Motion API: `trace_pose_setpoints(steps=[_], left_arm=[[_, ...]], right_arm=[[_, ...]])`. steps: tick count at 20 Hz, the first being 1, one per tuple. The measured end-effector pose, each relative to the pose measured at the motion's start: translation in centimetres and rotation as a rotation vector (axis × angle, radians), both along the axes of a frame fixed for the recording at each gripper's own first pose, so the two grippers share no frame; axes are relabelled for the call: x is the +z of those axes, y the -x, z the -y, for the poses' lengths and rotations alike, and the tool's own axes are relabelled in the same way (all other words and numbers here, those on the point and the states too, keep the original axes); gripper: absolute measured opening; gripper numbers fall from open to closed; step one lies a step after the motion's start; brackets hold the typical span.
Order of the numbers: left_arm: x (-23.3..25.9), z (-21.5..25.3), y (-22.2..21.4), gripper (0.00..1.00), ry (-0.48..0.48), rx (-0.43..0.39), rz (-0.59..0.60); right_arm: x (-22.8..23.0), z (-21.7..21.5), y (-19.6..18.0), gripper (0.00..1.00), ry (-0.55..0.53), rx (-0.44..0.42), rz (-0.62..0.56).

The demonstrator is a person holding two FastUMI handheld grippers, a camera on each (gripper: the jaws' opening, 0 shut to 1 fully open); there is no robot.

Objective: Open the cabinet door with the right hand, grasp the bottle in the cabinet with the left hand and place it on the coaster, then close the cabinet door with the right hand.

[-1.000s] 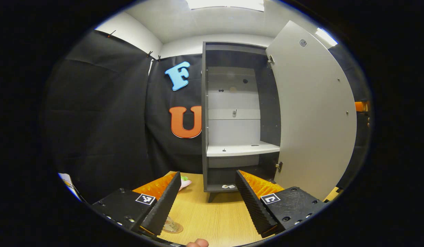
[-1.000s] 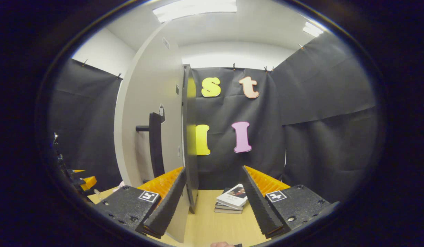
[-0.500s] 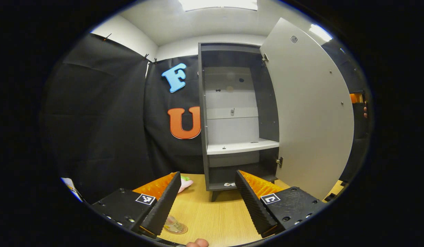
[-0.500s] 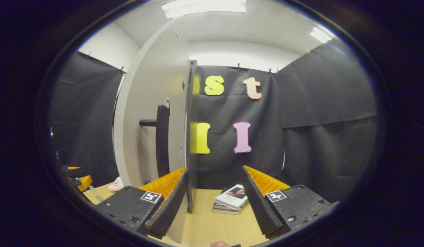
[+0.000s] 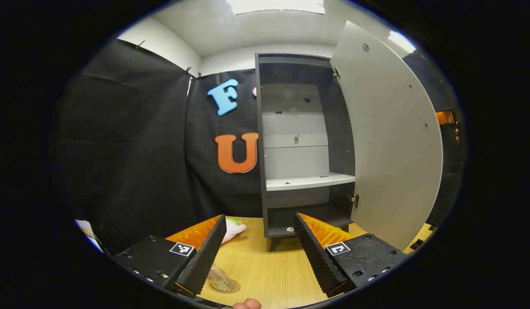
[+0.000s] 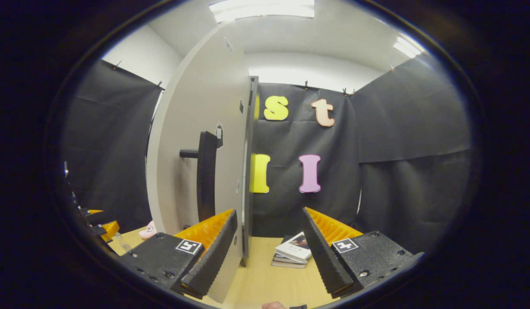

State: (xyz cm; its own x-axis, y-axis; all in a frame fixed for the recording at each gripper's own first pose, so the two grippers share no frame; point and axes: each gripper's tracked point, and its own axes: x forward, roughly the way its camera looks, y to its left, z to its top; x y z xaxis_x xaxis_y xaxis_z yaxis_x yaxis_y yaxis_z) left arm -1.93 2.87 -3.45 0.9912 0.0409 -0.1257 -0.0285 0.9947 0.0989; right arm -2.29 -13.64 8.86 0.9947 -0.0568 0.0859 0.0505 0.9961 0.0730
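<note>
The dark grey cabinet (image 5: 261,141) stands on the table with its pale door (image 5: 389,137) swung wide to the right; its white shelf (image 5: 307,182) is bare. A small clear bottle (image 5: 219,279) stands on a round coaster (image 5: 232,286) by my left gripper's (image 5: 259,219) left finger, partly hidden by it. That gripper is open and holds nothing. My right gripper (image 6: 269,212) is open in front of the door's free edge (image 6: 247,171), which stands just right of its left finger. The black handle (image 6: 204,176) is on the door's left face.
A pink and green soft toy (image 5: 232,227) lies left of the cabinet's foot. A stack of books (image 6: 292,253) sits on the wooden table (image 6: 265,279) beyond the door. The right gripper (image 5: 446,118) and a hand's fingers show past the door's edge. Black cloth walls close the booth.
In the right gripper view the door's edge and handle have drifted right and look nearer. In the left gripper view more of the bottle and coaster shows. Both grippers stay open.
</note>
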Motion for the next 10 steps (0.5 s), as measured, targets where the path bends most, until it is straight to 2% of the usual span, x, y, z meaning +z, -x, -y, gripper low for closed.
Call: trace_pose_setpoints(steps=[3,4,5,10], left_arm=[[0.3,-0.6,0.0,0.95,-0.002,-0.009,0.021],[0.2,-0.7,-0.1,0.95,0.003,-0.014,0.029],[-0.2,-0.9,0.0,0.95,0.004,-0.015,0.025],[-1.2,-2.2,-0.2,0.95,0.001,-0.003,0.007]], right_arm=[[0.1,-2.0,-0.2,0.96,0.0,0.021,0.018],[0.2,-2.7,-0.2,0.93,-0.002,0.029,0.022],[0.2,-3.5,-0.5,0.96,0.0,0.04,0.025],[0.8,-7.7,-1.2,0.96,0.053,0.109,0.047]])
